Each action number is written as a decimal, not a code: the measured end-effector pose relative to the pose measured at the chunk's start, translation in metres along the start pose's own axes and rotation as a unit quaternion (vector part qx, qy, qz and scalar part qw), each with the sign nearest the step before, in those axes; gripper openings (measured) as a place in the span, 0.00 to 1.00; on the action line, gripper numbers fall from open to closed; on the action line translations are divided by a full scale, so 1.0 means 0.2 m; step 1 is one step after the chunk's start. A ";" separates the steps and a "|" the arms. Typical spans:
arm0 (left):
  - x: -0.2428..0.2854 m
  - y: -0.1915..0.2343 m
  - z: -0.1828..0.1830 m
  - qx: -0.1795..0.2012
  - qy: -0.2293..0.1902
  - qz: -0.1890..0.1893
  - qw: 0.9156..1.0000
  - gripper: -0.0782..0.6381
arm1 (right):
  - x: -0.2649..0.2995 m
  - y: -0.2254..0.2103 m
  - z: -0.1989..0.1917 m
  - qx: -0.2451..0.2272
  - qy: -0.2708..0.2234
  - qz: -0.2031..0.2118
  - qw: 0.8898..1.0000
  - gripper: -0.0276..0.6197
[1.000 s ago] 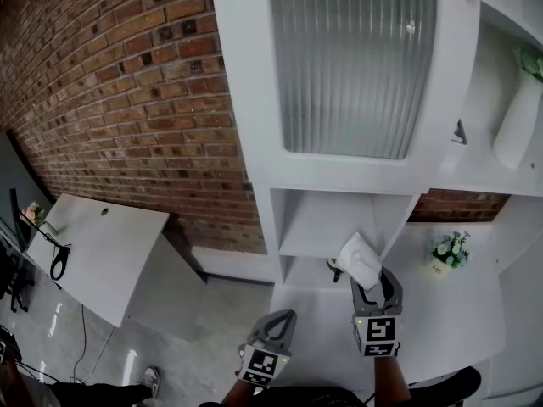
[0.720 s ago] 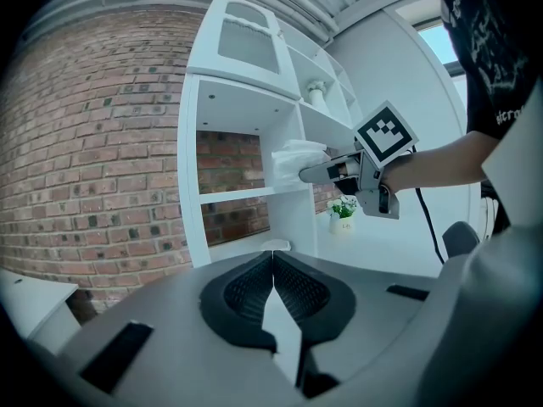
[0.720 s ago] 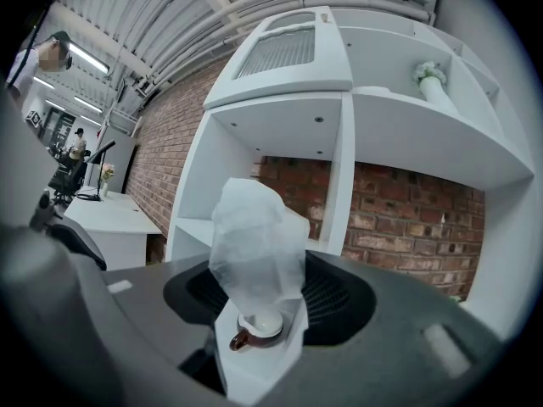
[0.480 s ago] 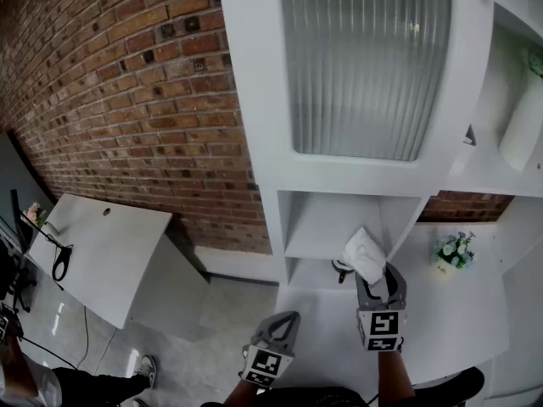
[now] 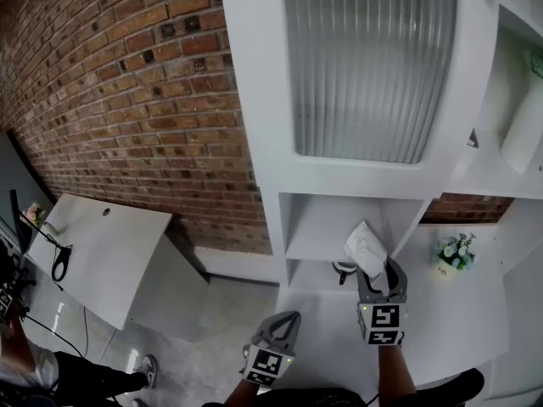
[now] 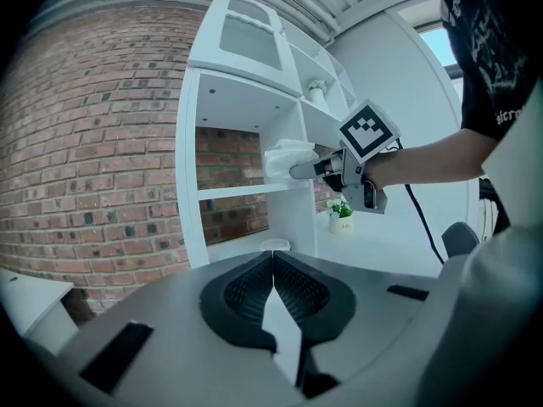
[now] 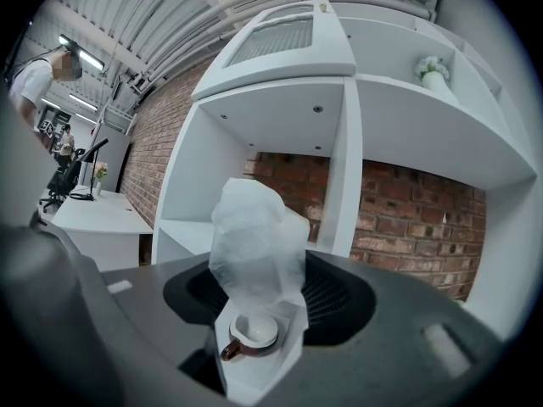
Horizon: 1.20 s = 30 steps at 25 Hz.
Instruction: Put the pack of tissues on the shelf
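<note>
The pack of tissues (image 5: 365, 248), white and crumpled, is gripped by my right gripper (image 5: 378, 280), which is shut on it just in front of the open cubby of the white shelf unit (image 5: 273, 219). In the right gripper view the pack (image 7: 254, 240) stands up between the jaws, with the shelf board (image 7: 188, 227) behind it to the left. The left gripper view shows the same pack (image 6: 287, 157) level with the shelf board (image 6: 246, 191). My left gripper (image 5: 281, 321) hangs lower and to the left, shut and empty, its tips meeting.
A small cup (image 7: 252, 333) with a brown handle sits on the lower white surface beneath the pack. A little flower pot (image 5: 449, 251) stands to the right. A ribbed glass door (image 5: 369, 66) and a white vase (image 5: 522, 130) are above. A brick wall (image 5: 127, 100) and a white desk (image 5: 102, 248) lie left.
My right gripper has carried the tissue pack a little further toward the shelf cubby. The left gripper has stayed where it was.
</note>
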State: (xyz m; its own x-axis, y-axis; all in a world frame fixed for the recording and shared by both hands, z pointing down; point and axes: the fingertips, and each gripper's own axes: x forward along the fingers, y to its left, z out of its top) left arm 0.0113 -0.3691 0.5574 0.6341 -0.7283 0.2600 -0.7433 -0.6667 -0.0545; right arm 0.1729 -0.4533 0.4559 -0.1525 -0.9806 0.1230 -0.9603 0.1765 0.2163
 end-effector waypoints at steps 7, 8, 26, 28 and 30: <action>0.00 0.03 -0.02 0.018 -0.001 0.011 1.000 0.12 | 0.05 0.00 0.01 0.002 0.001 0.000 1.000 0.39; 0.00 0.03 -0.03 0.017 0.000 0.012 1.000 0.12 | 0.06 0.00 0.01 0.003 0.000 0.000 1.000 0.39; 0.01 0.07 -0.05 0.018 0.008 0.021 1.000 0.12 | 0.17 0.00 -0.01 0.022 0.017 -0.006 1.000 0.40; 0.01 0.08 -0.05 0.017 0.006 0.023 1.000 0.12 | 0.18 0.00 -0.01 0.025 0.019 -0.007 0.999 0.40; 0.01 0.09 -0.05 0.024 0.005 0.022 0.999 0.12 | 0.19 0.01 -0.01 0.027 0.017 -0.003 0.999 0.40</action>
State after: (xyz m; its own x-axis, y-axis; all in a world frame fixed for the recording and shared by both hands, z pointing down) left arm -0.0034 -0.3813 0.5663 0.5982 -0.7557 0.2667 -0.7597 -0.6407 -0.1114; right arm 0.1653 -0.4905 0.4624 -0.1384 -0.9781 0.1555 -0.9726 0.1639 0.1649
